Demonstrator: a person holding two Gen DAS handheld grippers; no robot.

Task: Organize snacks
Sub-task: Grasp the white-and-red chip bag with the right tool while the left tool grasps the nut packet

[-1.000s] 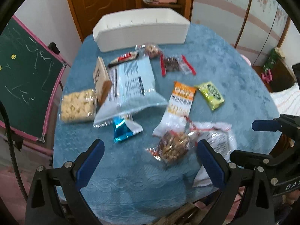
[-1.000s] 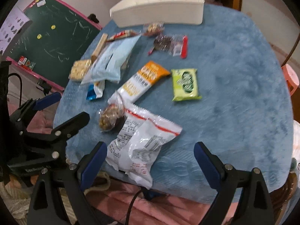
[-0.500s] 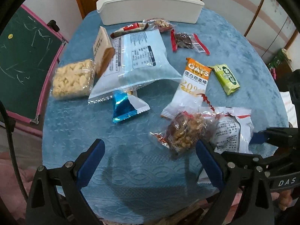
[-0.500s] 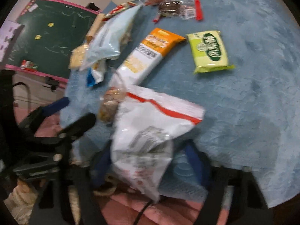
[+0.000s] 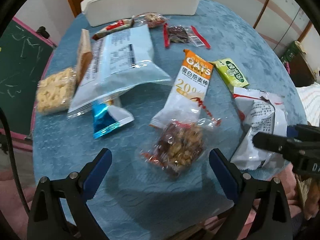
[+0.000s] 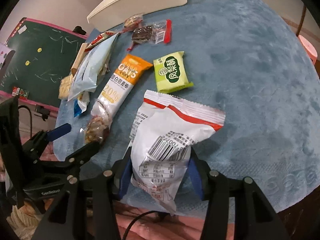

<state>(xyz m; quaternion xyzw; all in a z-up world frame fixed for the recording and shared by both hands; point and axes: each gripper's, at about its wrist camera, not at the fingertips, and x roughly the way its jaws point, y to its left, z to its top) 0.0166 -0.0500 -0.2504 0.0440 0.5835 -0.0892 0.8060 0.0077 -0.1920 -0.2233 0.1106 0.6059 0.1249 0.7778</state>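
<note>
Snack packets lie scattered on a blue tablecloth (image 5: 230, 40). A white bag with a red stripe (image 6: 172, 132) stands between the blue pads of my right gripper (image 6: 160, 172). Its jaws are closing and the pads press the bag's lower sides. The same white bag (image 5: 260, 124) shows at the right of the left wrist view, beside the right gripper (image 5: 280, 142). My left gripper (image 5: 160, 156) stands open just over a clear packet of nut clusters (image 5: 180, 146), with nothing gripped. A long white bin (image 5: 140, 2) sits at the far edge.
An orange oat bar (image 5: 190, 88), a green packet (image 5: 232, 74), a large pale blue bag (image 5: 120, 60), a small blue packet (image 5: 108, 122), a puffed snack block (image 5: 54, 90) and a dark red-edged packet (image 5: 180, 36) fill the table. A green chalkboard (image 6: 40, 52) stands at the left.
My right gripper has come down around the white bag and narrowed from wide open onto it. The left gripper has sunk toward the nut packet, still open.
</note>
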